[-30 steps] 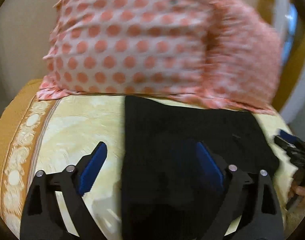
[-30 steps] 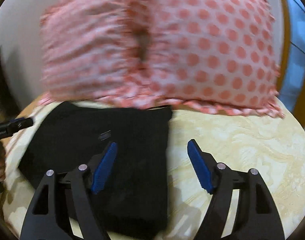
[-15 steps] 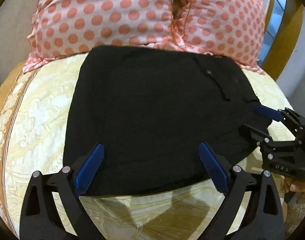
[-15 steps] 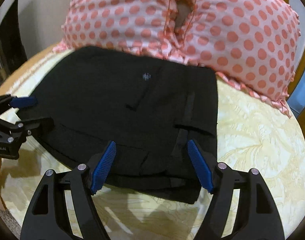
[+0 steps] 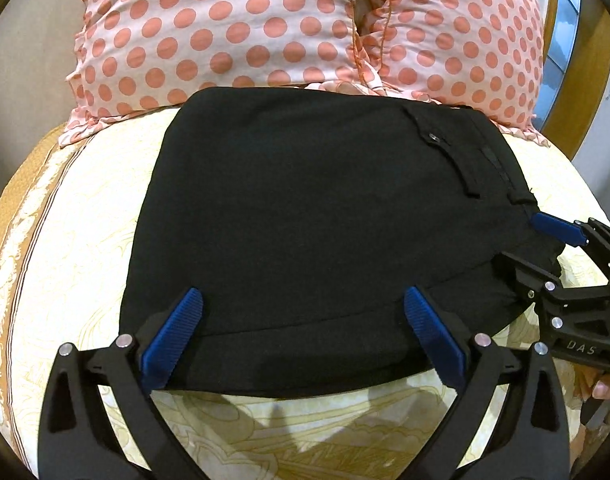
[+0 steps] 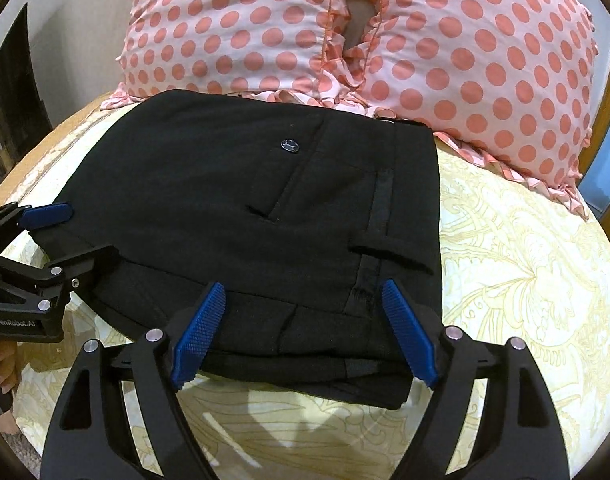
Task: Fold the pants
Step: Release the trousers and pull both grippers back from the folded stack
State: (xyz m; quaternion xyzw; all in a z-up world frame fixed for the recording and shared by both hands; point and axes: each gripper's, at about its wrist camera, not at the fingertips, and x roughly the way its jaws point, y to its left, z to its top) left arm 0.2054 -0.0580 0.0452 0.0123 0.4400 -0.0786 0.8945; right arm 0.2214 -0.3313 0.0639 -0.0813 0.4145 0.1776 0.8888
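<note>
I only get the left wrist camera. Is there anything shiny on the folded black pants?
Observer: Yes. A small silver metal clasp peeks out at the waistband corner of the folded black pants, right by the pink polka-dot pillows.
Operator: What is the right gripper aimed at?
Observer: The right gripper is open, its jaws framing the pants' near edge just below a loose belt loop.
Operator: Is it one flat layer there?
Observer: No, several folded layers show stacked along that near edge.

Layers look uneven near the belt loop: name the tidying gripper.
Probably right. The open right gripper straddles the folded black fabric pants' stepped layers by the belt loop; the left gripper hovers over smooth fold.
</note>
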